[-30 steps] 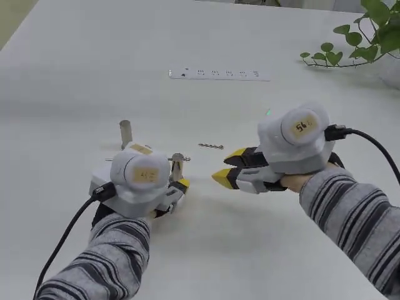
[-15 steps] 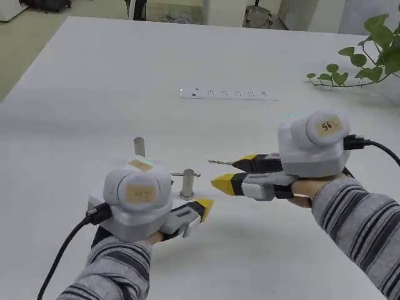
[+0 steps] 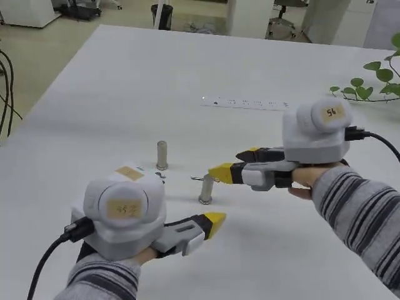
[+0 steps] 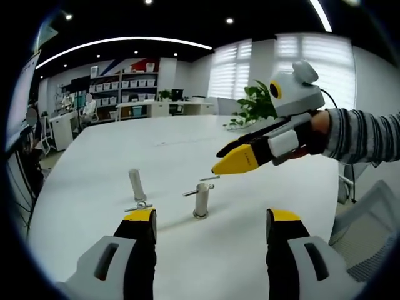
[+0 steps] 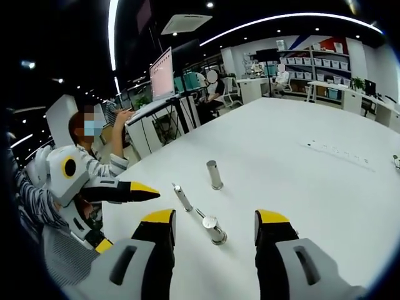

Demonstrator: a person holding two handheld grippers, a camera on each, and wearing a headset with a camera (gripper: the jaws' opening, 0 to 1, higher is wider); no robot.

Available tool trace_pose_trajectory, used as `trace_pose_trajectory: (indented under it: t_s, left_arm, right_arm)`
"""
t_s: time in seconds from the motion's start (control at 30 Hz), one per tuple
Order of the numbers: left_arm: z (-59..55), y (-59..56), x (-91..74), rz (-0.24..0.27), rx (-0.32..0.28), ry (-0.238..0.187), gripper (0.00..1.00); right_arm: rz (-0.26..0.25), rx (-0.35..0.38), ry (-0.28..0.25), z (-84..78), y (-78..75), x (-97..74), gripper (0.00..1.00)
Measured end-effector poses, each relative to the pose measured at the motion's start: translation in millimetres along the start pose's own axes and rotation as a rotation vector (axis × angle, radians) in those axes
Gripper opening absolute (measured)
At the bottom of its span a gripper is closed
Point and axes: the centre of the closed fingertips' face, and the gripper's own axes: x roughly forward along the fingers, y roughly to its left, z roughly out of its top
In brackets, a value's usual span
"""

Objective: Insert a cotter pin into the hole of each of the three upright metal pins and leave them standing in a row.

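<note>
Both grippers hang over the white tabletop (image 3: 125,94) rn. My left gripper (image 4: 212,215) has its yellow-tipped jaws spread wide w/ nothing in them. Same for the right gripper (image 5: 215,215), spread and empty. Three short grey metal pins stand in a loose row btw them. The far pin (image 4: 137,185) looks bare. The middle pin (image 4: 201,200) has a thin silver cotter pin (image 4: 189,192) thru its top. The near pin (image 4: 139,205), by my left jaw, seems to have one too, can't tell for sure. A white power strip (image 3: 244,103) lies further back.
</note>
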Motion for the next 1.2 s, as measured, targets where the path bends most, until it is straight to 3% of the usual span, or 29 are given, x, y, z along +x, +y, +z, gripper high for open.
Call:
trace_pose_trajectory:
  t_s: [0.3, 0.53, 0.67, 0.97, 1.03, 1.2]
  left_arm:
    - [-2.4, 12.1, -13.0, 0.035, 0.021, 0.001, 0.84]
    - [-8.5, 23.6, -19.0, 0.061, -0.001, 0.005, 0.89]
    - [-7.3, 28.4, -19.6, 0.075, -0.007, -0.002, 0.93]
    - [-5.2, 37.3, -19.9, 0.099, -0.043, -0.021, 0.97]
    - [-5.6, 39.8, -20.2, 0.108, -0.048, -0.02, 0.98]
    - [-9.4, 44.4, -20.6, 0.124, -0.063, -0.006, 0.99]
  right_arm:
    - [0.043, -0.049, -0.002, 24.3, 17.3, 36.6, 0.48]
    - [0.07, -0.074, 0.035, 30.9, 25.3, 67.7, 0.47]
    - [0.054, -0.114, 0.063, 30.9, 22.9, 86.5, 0.43]
    - [0.052, -0.088, 0.075, 29.5, 14.5, 122.3, 0.35]
    - [0.047, -0.071, 0.079, 27.2, -0.3, 138.4, 0.32]
    - [0.05, -0.056, 0.105, 18.1, 0.7, 149.2, 0.3]
